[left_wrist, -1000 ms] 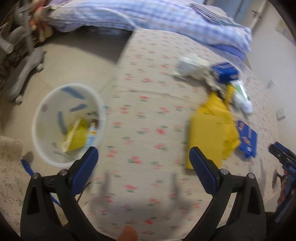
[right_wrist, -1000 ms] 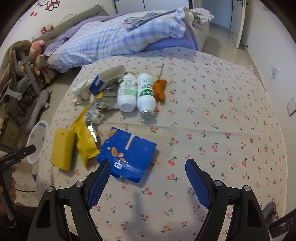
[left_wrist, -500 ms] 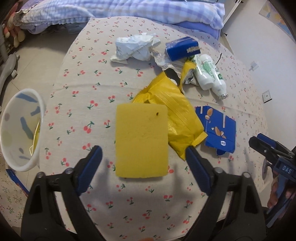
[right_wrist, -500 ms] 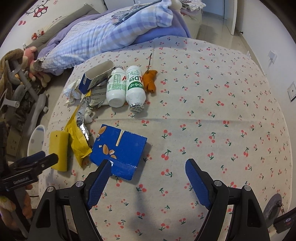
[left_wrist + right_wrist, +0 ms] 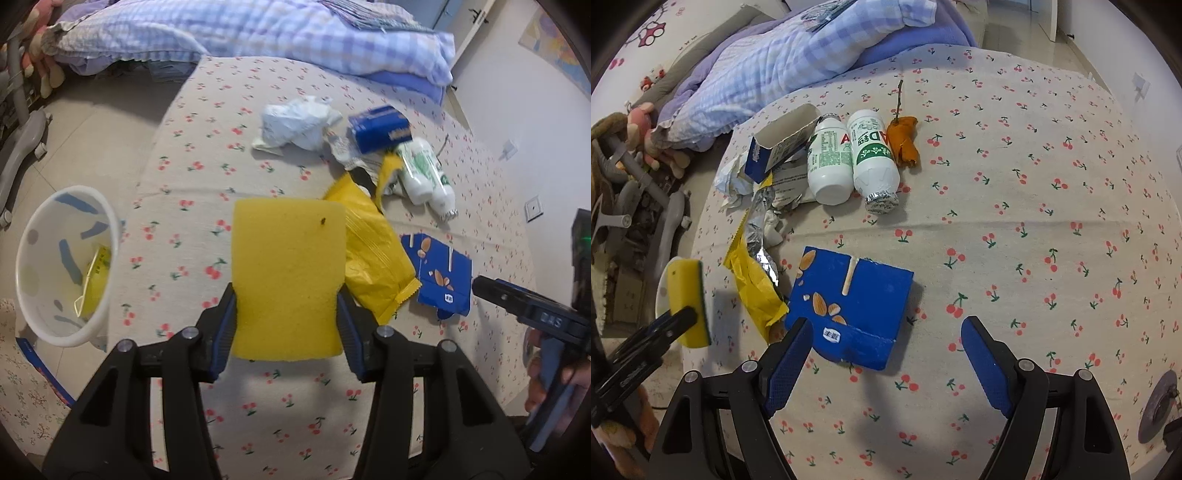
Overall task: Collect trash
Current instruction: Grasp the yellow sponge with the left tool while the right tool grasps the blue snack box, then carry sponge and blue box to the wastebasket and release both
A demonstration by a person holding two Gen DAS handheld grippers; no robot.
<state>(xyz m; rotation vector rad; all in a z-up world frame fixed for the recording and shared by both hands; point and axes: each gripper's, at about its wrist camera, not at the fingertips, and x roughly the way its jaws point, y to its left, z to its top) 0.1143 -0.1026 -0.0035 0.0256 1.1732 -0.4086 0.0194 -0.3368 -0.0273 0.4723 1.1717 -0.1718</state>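
A cherry-print bed carries the litter. Off its left edge, my bin holds only a yellow wrapper so far. My left gripper is closing on the sponge, pads on both its sides. Bag, carton and bottles remain. My right gripper hangs open over the carton.

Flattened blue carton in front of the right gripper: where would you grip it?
The flattened blue carton lies flat on the cloth, so a top pinch finds little. I would slide one finger of the open right gripper under its near edge, which looks slightly lifted.
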